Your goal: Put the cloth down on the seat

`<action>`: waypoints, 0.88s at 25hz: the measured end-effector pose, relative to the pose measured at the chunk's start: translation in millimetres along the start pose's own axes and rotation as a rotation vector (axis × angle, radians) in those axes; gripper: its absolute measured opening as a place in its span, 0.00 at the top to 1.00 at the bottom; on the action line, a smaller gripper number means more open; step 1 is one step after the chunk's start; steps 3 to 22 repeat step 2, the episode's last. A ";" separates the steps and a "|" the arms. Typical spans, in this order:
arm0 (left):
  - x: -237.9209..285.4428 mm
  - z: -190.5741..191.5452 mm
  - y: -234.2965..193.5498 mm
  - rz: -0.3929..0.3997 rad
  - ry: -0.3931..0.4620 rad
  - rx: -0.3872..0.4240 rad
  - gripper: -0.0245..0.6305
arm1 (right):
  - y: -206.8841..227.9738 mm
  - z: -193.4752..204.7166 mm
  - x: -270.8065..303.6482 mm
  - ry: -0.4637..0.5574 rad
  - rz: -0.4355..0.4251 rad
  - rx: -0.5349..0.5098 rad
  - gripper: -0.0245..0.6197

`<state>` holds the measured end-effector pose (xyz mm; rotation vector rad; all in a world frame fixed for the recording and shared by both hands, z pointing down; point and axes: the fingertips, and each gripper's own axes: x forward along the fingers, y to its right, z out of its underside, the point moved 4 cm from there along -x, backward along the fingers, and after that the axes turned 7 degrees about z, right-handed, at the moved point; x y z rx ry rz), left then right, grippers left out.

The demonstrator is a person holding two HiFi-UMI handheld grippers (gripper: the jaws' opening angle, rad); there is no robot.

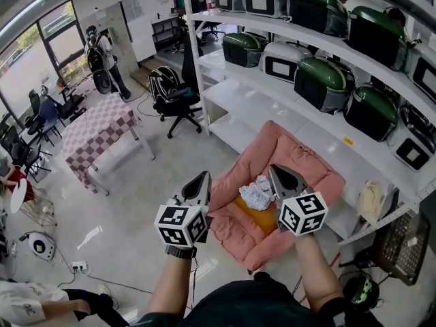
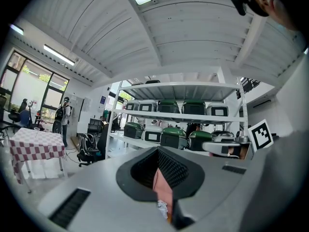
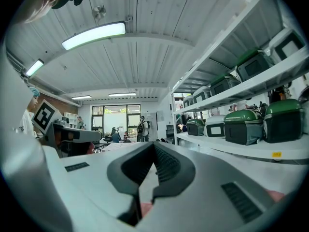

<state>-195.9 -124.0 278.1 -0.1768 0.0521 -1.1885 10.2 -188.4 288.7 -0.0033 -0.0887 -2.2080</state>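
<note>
A crumpled white cloth [image 1: 257, 192] lies on the pink padded seat [image 1: 303, 159], against an orange cushion [image 1: 263, 218]. No gripper touches it. My left gripper [image 1: 202, 177] hovers over the seat's left edge, shut and holding nothing. My right gripper [image 1: 276, 169] hangs just right of the cloth, also shut and holding nothing. In the left gripper view the jaws [image 2: 158, 151] meet, and a strip of pink seat [image 2: 163, 187] and a bit of the cloth [image 2: 162, 208] show below them. The right gripper view shows its jaws [image 3: 154, 145] closed.
White shelving [image 1: 272, 90] behind the seat carries several green and grey cases [image 1: 321, 82]. A checkered table [image 1: 95, 131], a black office chair [image 1: 178, 101] and a standing person [image 1: 102, 56] are at the left. A wire basket [image 1: 395, 247] stands at the right. Cables [image 1: 102, 278] run over the floor.
</note>
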 end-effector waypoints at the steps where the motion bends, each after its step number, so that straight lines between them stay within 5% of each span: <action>1: -0.8 -0.3 -0.9 0.000 0.000 0.000 0.96 | -1.2 -0.1 0.2 0.000 0.000 -0.001 0.95; 22: -1.6 -0.6 -1.8 0.000 0.000 0.000 0.96 | -2.4 -0.2 0.5 0.000 0.001 -0.002 0.95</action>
